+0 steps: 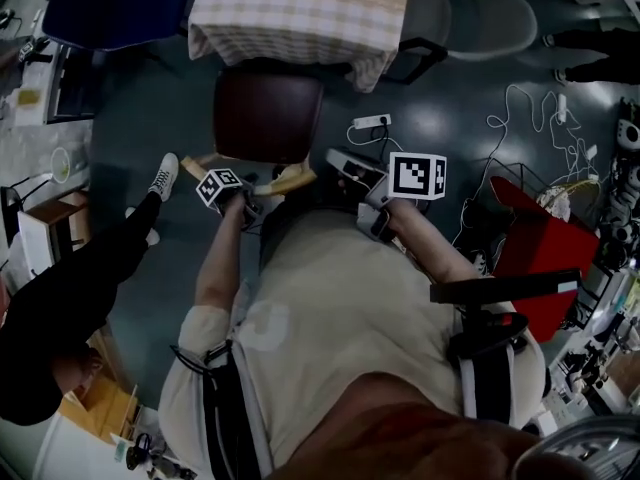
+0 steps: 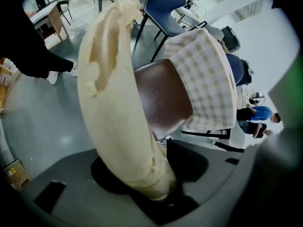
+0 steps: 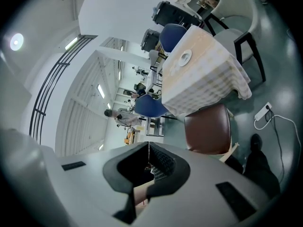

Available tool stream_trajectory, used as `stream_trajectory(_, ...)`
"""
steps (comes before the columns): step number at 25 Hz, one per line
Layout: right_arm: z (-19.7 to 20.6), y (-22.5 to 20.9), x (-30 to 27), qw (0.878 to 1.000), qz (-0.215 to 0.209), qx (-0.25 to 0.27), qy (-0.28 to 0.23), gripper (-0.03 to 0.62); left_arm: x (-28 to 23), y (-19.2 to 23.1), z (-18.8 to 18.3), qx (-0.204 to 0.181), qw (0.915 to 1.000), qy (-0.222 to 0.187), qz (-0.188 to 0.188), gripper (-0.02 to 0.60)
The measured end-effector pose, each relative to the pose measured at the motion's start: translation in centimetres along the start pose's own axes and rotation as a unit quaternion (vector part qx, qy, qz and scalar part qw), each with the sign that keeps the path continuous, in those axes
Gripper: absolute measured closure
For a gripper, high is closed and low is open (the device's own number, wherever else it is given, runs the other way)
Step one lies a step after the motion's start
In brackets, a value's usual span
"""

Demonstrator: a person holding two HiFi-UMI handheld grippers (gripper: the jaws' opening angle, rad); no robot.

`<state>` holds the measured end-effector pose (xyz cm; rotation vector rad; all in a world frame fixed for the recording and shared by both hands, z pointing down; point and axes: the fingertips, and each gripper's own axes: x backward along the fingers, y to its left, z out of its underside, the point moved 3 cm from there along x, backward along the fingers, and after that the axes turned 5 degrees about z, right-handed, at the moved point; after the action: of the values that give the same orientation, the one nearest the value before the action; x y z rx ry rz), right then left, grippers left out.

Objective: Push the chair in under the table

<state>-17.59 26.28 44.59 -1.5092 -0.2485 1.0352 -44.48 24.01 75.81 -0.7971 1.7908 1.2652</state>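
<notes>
The chair has a dark brown seat (image 1: 265, 116) whose far edge lies under the checkered tablecloth of the table (image 1: 290, 18). Its pale wooden backrest (image 1: 290, 178) is on my side. My left gripper (image 1: 252, 190) points steeply down and is shut on that backrest. In the left gripper view the backrest (image 2: 113, 89) curves up out of the left gripper (image 2: 165, 186), with the seat (image 2: 161, 98) and the table (image 2: 208, 79) beyond. My right gripper (image 1: 340, 160) hovers just right of the backrest, shut and empty. In its own view the right gripper (image 3: 149, 150) faces the seat (image 3: 208, 129).
A person in black trousers and a white sneaker (image 1: 163, 176) stands at the left. A white power strip (image 1: 370, 122) and its cables lie on the floor right of the chair. A red object (image 1: 530, 238) sits further right. A blue chair (image 1: 110, 3) and grey chairs (image 1: 480, 13) flank the table.
</notes>
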Motion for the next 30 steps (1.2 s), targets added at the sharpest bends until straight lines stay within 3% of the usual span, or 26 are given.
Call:
stream_trajectory(23, -2.2, -1.6, 1.7, 1.0, 0.011, -0.019, -0.016, 0.582, -1.8, -3.3, 0.4, 0.041, 0.9989, 0.012, 0.021, 0.374)
stream_trajectory(30, -2.9, -1.9, 1.9, 1.0, 0.01, -0.022, -0.016, 0.582, -1.8, -4.2, -0.2, 0.023, 0.9994, 0.016, 0.02, 0.368)
